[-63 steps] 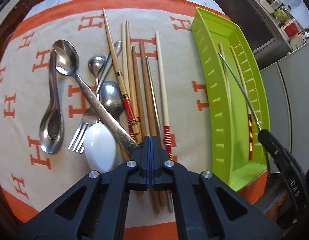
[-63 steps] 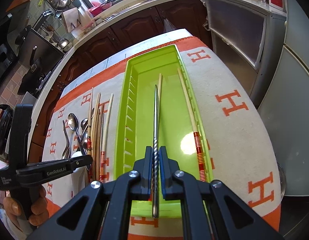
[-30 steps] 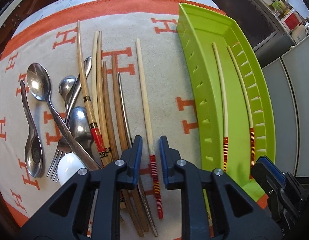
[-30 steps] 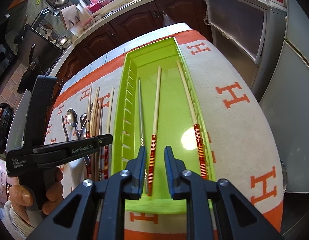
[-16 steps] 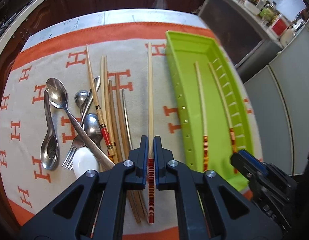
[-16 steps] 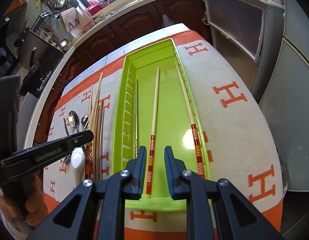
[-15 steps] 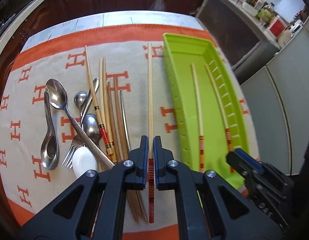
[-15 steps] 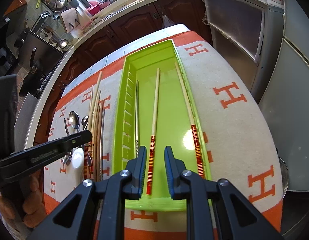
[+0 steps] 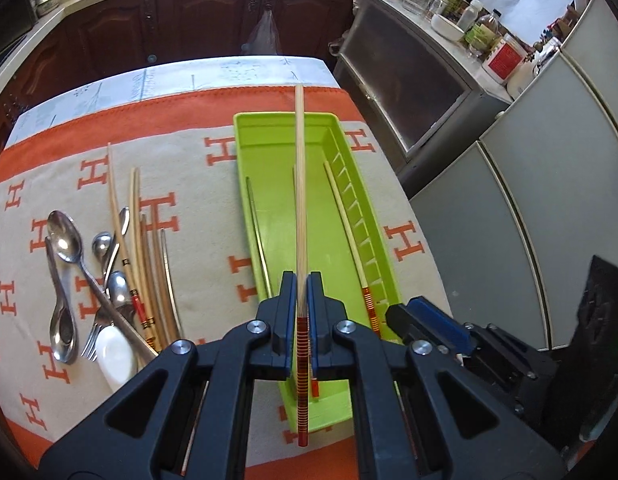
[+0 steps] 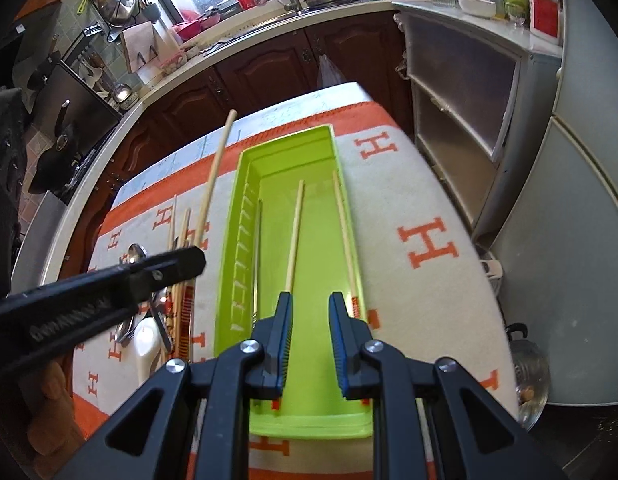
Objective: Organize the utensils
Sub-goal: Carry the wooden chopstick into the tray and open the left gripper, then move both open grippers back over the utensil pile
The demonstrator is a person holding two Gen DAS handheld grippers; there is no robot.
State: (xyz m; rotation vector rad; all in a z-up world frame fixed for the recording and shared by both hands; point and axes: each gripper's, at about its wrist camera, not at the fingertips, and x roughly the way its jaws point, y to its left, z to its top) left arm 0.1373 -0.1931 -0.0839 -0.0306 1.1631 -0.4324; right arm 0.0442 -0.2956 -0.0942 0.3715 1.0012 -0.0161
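We see the left tool (image 9: 301, 312) clamped on a bamboo chopstick (image 9: 300, 200) just above its red-banded end, its long axis running toward 12 o'clock in the left wrist view, the bare tip reaching past the far rim of the green tray (image 9: 269, 136) and the banded end hanging toward 6 o'clock below the pads. From the right wrist view that same stick slants toward 1 o'clock, raised above the pile, and its lower part is hidden behind the black body of the left tool. The right tool (image 10: 309, 336) stands narrowly parted with nothing between its pads, hovering over the near end of the tray. In the tray lie three things, all lengthwise: a thin metal chopstick (image 10: 256, 256) along the slotted wall at 9 o'clock, a bamboo one down the middle (image 10: 293, 236), and another along the wall at 3 o'clock (image 10: 344, 232); their near ends are largely hidden by the right tool's fingers. On the orange-lettered cloth (image 9: 197, 200) covering the bench, at 9 o'clock of the tray, lie more chopsticks (image 9: 143, 256), several metal spoons (image 9: 65, 240), a fork (image 9: 93, 338) and a white spoon (image 9: 115, 350), overlapping so that we cannot count them surely. A hand (image 10: 49, 408) at the lower left edge is blurred.
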